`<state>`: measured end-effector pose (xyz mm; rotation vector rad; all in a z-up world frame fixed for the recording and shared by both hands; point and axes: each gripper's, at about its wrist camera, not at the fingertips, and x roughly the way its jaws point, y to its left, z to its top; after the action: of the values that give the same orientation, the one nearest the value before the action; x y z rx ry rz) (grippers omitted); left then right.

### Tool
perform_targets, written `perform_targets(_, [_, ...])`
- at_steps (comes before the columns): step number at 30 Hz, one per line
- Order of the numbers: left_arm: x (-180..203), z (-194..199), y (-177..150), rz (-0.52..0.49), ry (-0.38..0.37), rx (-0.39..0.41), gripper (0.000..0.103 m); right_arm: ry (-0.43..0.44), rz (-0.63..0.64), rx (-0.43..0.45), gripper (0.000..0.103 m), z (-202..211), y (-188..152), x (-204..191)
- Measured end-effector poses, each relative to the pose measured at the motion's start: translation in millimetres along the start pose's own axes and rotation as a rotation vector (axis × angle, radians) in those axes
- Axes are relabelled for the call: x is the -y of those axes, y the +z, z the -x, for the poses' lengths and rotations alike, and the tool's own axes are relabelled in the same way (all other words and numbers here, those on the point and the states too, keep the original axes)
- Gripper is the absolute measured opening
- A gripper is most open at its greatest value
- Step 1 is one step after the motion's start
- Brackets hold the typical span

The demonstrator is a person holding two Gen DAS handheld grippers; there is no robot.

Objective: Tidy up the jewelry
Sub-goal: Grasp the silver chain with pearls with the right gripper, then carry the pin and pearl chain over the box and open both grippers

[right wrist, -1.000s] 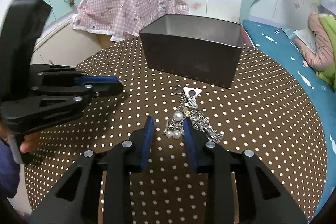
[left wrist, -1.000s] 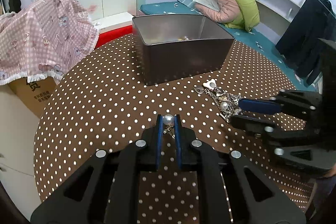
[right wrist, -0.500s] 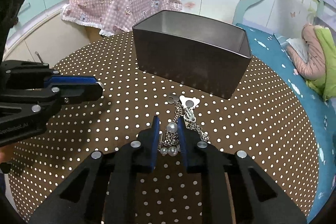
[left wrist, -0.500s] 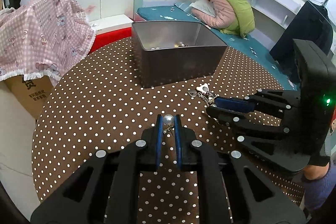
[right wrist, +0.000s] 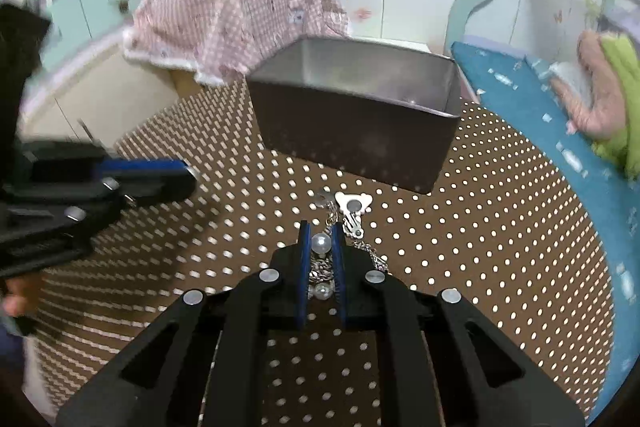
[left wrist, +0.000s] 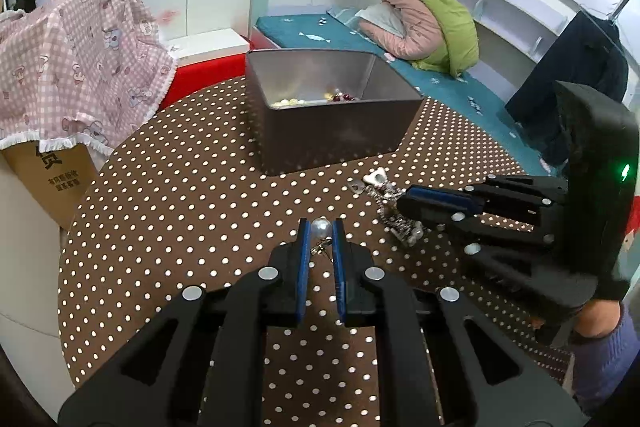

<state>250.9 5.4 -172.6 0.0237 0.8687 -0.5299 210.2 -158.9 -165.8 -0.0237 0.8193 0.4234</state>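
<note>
The left claw [left wrist: 321, 227] points down at a slant, its blue fingers [left wrist: 303, 247] pressed on a pearl earring [left wrist: 321, 228]. The right claw [right wrist: 321, 241] has just been closing and now pinches a pearl chain piece [right wrist: 321, 243]. A hand [left wrist: 600, 319] holds its handle.

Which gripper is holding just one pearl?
The left gripper: a single pearl earring sits between its pads. The right gripper clamps a chain bunch with several pearls.
</note>
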Motion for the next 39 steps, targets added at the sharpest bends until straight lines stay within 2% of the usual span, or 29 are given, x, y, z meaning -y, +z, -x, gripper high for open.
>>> perform_targets(2, [-1, 2, 5, 0.004, -0.018, 0.006, 0.011, 0.056, -0.052, 0.025, 0.009, 13, 7, 8])
perform_targets(6, [3, 11, 24, 0.004, -0.065, 0.026, 0.011, 0.116, -0.11, 0.068, 0.009, 33, 22, 19])
perform_targets(15, [7, 22, 84, 0.017, -0.117, 0.067, 0.011, 0.117, -0.102, 0.139, 0.009, 54, 68, 24])
perform_targets(19, [7, 13, 114, 0.024, -0.108, 0.061, 0.011, 0.104, -0.12, 0.128, 0.009, 42, 86, 36])
perform_targets(23, [1, -15, 134, 0.057, -0.089, 0.01, 0.011, 0.081, -0.134, 0.087, 0.009, 18, 95, 42])
perform_targets(29, [-11, -56, 136, 0.119, -0.043, -0.063, 0.012, 0.073, -0.157, 0.009, 0.01, -18, 93, 51])
perform_targets(35, [-10, -75, 127, 0.106, -0.007, -0.083, 0.012, 0.061, -0.166, -0.016, 0.01, -30, 87, 57])
perform_targets(37, [-11, -78, 124, 0.116, 0.0, -0.086, 0.021, 0.061, -0.17, -0.02, 0.01, -31, 87, 57])
perform_targets(39, [-13, -80, 122, 0.123, 0.001, -0.087, 0.022, 0.06, -0.173, -0.022, 0.01, -32, 86, 59])
